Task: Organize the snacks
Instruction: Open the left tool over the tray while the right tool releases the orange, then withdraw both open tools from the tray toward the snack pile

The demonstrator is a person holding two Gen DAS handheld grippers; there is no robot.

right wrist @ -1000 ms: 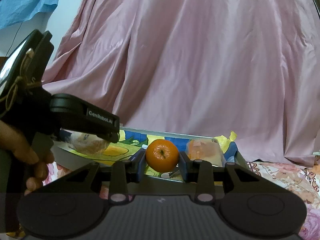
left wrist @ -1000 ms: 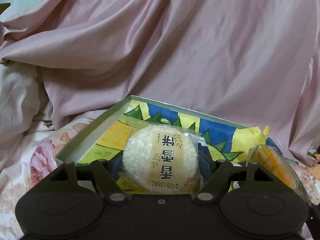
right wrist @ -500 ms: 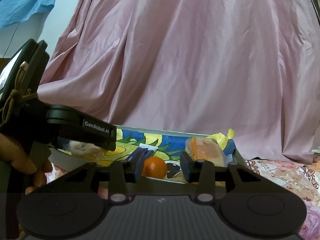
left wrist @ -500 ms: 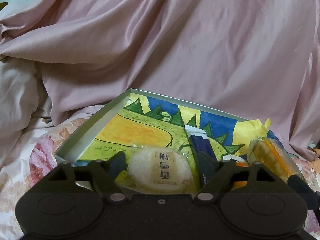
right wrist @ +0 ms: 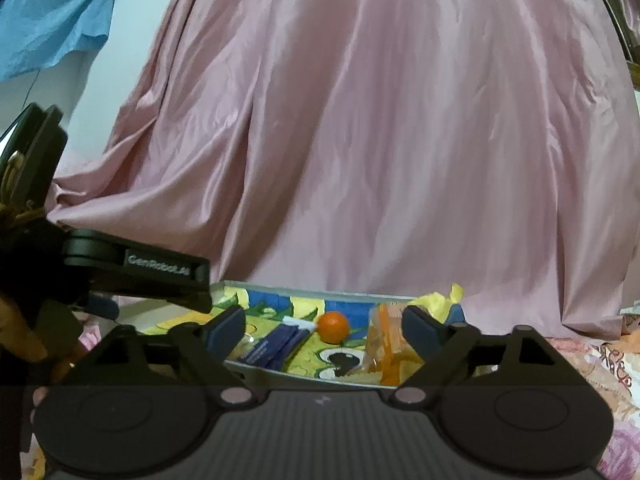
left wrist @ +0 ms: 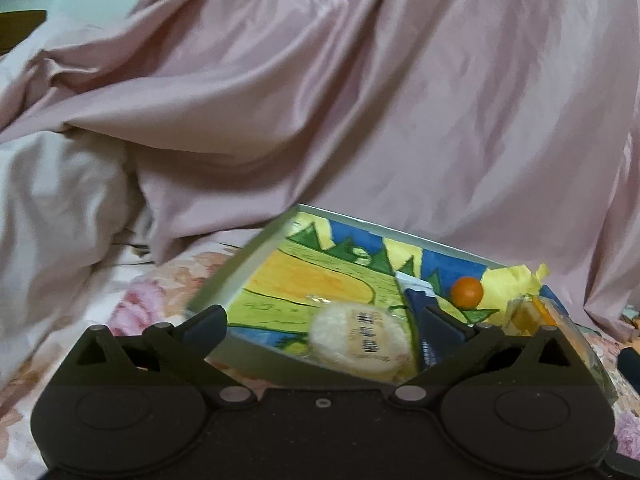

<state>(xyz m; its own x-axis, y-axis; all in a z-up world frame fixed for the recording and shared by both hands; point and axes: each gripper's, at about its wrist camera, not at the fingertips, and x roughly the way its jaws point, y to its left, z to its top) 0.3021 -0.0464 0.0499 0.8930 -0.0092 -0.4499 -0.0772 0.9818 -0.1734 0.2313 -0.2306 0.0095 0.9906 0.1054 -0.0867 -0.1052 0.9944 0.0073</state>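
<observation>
A shallow box (left wrist: 256, 248) with a colourful drawn lining lies on the floral bedsheet; it also shows in the right wrist view (right wrist: 280, 376). In it lie a round wrapped rice cake (left wrist: 360, 340), a small orange (left wrist: 467, 291) (right wrist: 333, 326), a dark blue packet (left wrist: 420, 300) (right wrist: 276, 344) and a clear orange-filled wrapped snack (left wrist: 536, 316) (right wrist: 384, 344). My left gripper (left wrist: 326, 326) is open and empty, just in front of the box near the rice cake. My right gripper (right wrist: 324, 326) is open and empty, pulled back from the box.
A pink satin cloth (left wrist: 400, 120) hangs behind the box. A white quilt (left wrist: 60, 208) lies at the left. The left gripper's body and the hand holding it (right wrist: 100, 272) stand at the left of the right wrist view. A blue cloth (right wrist: 48, 20) hangs top left.
Both grippers opened and pulled back. The left let the rice cake go into the box; the right let the orange go, and it now lies in the box.
</observation>
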